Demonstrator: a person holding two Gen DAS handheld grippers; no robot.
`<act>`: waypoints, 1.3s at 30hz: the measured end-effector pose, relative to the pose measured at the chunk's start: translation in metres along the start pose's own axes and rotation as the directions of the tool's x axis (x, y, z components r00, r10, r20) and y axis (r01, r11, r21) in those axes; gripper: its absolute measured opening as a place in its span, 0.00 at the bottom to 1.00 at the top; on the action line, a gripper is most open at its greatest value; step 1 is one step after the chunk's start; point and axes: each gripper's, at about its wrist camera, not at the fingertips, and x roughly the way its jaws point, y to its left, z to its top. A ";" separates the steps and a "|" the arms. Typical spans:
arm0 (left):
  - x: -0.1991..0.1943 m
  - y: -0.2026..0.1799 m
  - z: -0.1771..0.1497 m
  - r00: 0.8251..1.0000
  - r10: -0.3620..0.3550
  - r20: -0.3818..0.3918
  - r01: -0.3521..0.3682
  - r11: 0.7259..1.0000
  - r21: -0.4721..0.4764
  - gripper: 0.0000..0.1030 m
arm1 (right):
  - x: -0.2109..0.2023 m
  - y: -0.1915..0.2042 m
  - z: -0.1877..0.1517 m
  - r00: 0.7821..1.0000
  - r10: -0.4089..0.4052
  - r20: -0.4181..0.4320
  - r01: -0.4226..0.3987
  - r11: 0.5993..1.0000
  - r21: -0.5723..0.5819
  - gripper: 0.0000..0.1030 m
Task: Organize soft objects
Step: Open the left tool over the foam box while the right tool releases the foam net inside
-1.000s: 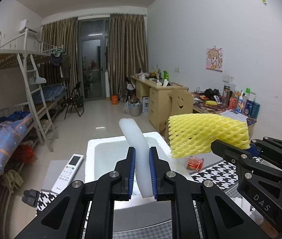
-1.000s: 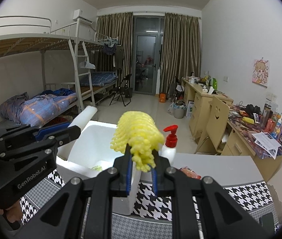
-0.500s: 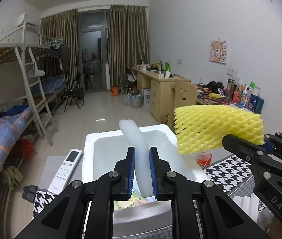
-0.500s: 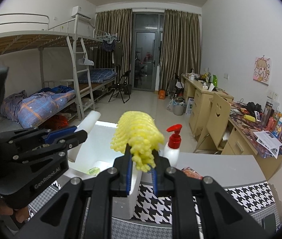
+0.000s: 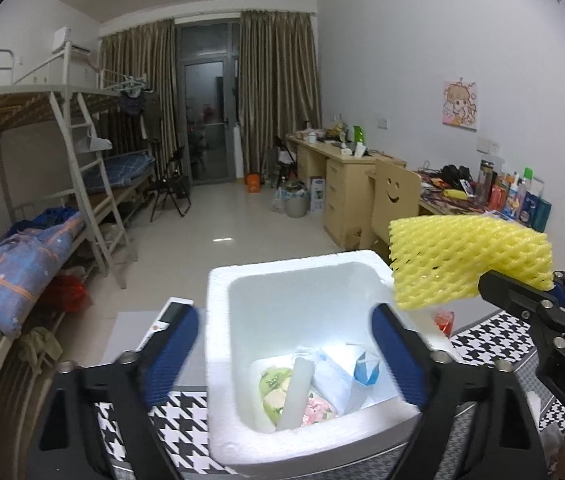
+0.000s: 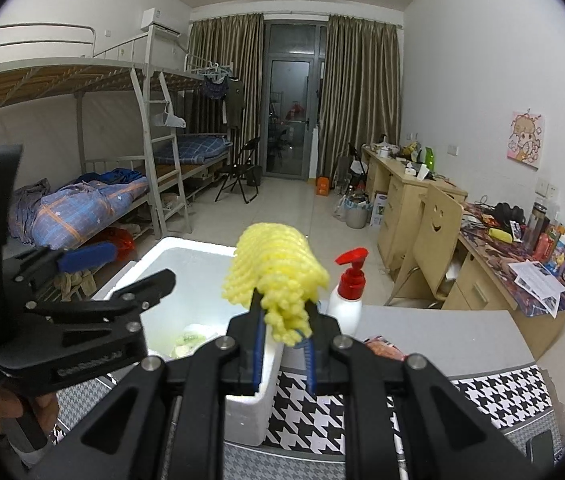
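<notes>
**White foam box on the houndstooth table, yellow net held over its right side**

Dorm room first: bunk beds (image 5: pixel 62 184) run along your left wall, wooden desks (image 6: pixel 406 196) along your right, and brown curtains (image 5: pixel 278 92) frame a glass door at the far end. Your table (image 6: pixel 362 408) wears a black-and-white houndstooth cloth, and on it stands the white foam box (image 5: pixel 218 320), open at the top.

Your left gripper (image 5: pixel 286 344) hangs over the box with its blue-padded fingers (image 5: pixel 174 336) spreading apart, one on each side of the box walls; nothing is between them. Below, a white foam tube (image 5: pixel 296 394) lies inside the box, leaning on soft packets and a blue-and-white pouch (image 5: pixel 358 372).

Your right gripper (image 6: pixel 284 344) has its fingers closed on the yellow foam net (image 6: pixel 274 280), which sticks up from them above the box's right rim.

Just beyond it a white pump bottle (image 6: pixel 348 292) with a red head stands on the table. A white remote control (image 5: pixel 166 316) lies left of the box.
</notes>
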 end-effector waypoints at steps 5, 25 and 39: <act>-0.012 0.009 0.002 0.999 0.039 0.032 -0.038 0.999 -0.017 0.99 | 0.004 0.005 0.002 1.000 0.017 -0.004 -0.017 1.000 -0.004 0.19; -0.036 0.047 -0.009 0.992 0.115 0.057 -0.111 0.991 -0.069 0.99 | 0.029 0.031 0.010 0.995 0.084 -0.048 -0.085 0.996 -0.023 0.19; -0.045 0.069 -0.016 0.989 0.131 0.073 -0.124 0.988 -0.096 0.99 | 0.056 0.042 0.013 0.990 0.092 -0.108 -0.094 0.996 -0.012 0.19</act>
